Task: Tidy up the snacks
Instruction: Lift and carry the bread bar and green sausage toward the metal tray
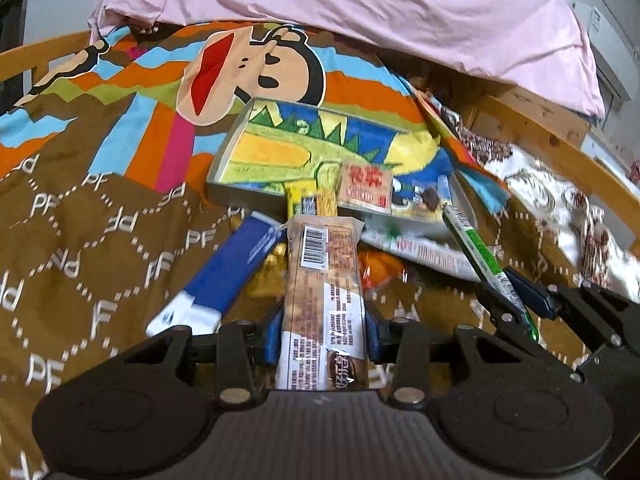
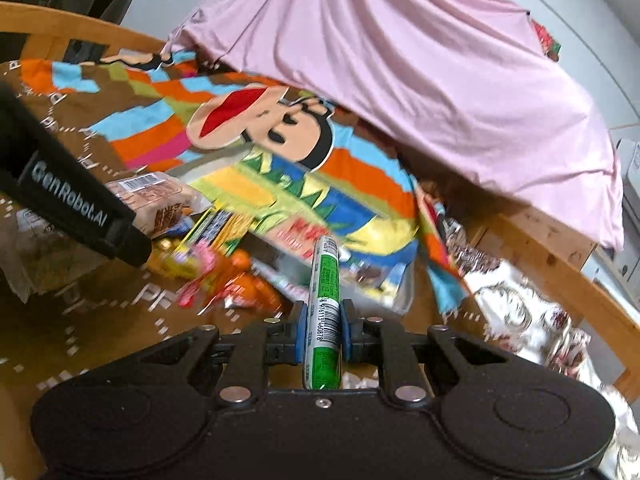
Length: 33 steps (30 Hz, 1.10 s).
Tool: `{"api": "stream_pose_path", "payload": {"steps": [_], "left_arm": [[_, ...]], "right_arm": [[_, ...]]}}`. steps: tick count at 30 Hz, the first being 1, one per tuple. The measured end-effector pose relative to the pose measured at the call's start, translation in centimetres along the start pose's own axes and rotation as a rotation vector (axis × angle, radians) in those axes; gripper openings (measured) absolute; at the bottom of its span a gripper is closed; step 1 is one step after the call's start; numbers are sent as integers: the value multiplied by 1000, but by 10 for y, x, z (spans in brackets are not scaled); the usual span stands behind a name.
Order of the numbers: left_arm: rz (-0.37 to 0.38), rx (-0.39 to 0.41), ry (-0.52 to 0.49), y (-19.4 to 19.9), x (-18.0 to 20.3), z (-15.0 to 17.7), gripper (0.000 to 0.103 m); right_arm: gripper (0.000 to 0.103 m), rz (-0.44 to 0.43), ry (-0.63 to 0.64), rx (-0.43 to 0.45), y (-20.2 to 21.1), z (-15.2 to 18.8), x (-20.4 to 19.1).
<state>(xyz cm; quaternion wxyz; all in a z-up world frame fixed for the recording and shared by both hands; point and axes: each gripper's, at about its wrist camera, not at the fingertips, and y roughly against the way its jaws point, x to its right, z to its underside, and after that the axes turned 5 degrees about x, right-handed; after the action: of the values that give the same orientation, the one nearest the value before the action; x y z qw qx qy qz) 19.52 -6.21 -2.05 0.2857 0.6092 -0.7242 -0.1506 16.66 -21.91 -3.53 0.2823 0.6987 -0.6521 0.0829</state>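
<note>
My left gripper [image 1: 324,320] is shut on a long tan snack bar [image 1: 324,264] with a barcode label, lifted over the snack pile. In the left wrist view my right gripper [image 1: 516,300] comes in from the right, shut on a thin green-and-white snack stick [image 1: 476,248]. In the right wrist view that gripper [image 2: 323,320] clamps the stick [image 2: 326,276] near its barcode, pointing toward the dinosaur-print tray [image 2: 404,292]. The left gripper [image 2: 136,236] with the tan bar [image 2: 156,196] shows at the left there. The tray [image 1: 230,148] holds a red-and-tan packet [image 1: 366,190] and a few small packs.
Loose snacks [image 2: 224,276] lie on the brown patterned bedcover [image 1: 80,240] in front of the tray, among them a blue-and-white pack [image 1: 224,276] and orange wrappers. A pink sheet [image 1: 360,8] hangs behind. A wooden bed rail [image 1: 560,152] runs along the right.
</note>
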Motion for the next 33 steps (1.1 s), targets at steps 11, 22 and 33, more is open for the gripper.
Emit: {"api": "stream_pose_path", "payload": {"steps": [11,22,33], "left_arm": [[27,47,-7,-58,17,-67,43],[23,42,-35,-155,37,-114,43],[-25,14,-67,-220,41,-124,43]], "right_arm": [[18,52,-48,96,-78,-10,41],[18,22,-240,115,-167,-12,75],[18,-94,-377,14,-211,-3,87]]}}
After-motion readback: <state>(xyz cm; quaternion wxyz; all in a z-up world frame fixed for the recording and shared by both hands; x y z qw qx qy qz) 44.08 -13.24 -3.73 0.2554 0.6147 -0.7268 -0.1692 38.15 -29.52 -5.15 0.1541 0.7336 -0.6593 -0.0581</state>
